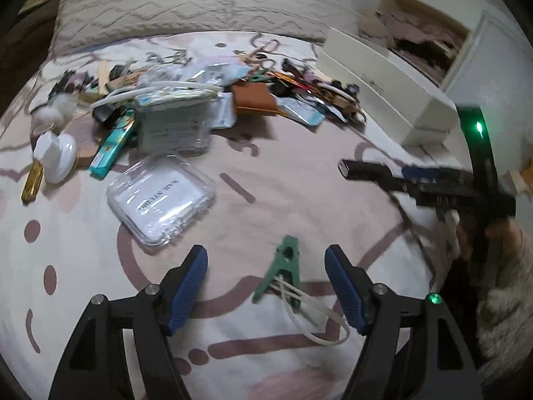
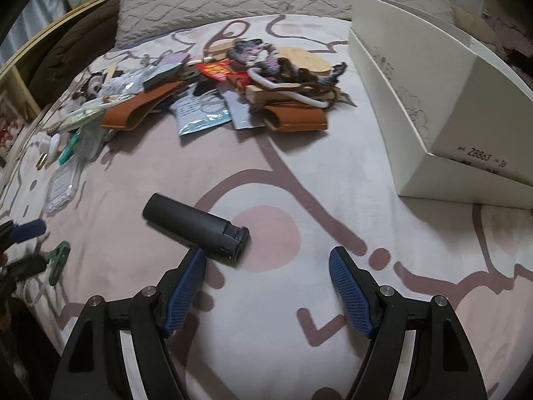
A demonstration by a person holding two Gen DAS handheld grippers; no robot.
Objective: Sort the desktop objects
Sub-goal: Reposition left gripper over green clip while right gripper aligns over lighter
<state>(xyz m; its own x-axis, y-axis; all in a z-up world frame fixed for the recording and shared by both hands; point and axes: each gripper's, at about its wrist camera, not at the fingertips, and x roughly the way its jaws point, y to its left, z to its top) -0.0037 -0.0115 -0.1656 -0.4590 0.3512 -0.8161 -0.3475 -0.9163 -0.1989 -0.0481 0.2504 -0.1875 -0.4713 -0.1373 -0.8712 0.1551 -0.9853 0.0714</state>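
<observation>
— Grippers poised over a patterned bedspread (image 2: 266, 173), both spread wide, both carrying nothing. What sits nearest?

— Under the left gripper (image 1: 266, 276), a green clothes peg (image 1: 283, 266) trailing a white cord (image 1: 319, 320) lies squarely between the fingers. The right gripper (image 2: 266, 280) has a black lighter (image 2: 196, 226) just ahead, off toward its left finger (image 2: 186, 286), the lighter's cap end almost touching that pad.

— How should the pickup go?

— My judgement: the right one needs to shift left to centre the lighter and close across its narrow body, not along its length. The left should pinch the peg's body and avoid the cord, which could snag.

— And beyond the lighter?

— A clear plastic case (image 1: 160, 196) to its left, then the heap (image 2: 216, 80) of tan leather sleeves, sachets, cables and keyrings farther back. To the lighter's right stands a white cardboard box (image 2: 433, 106), presumably the sorting bin; its open top is turned away, so I cannot tell what it contains.
</observation>
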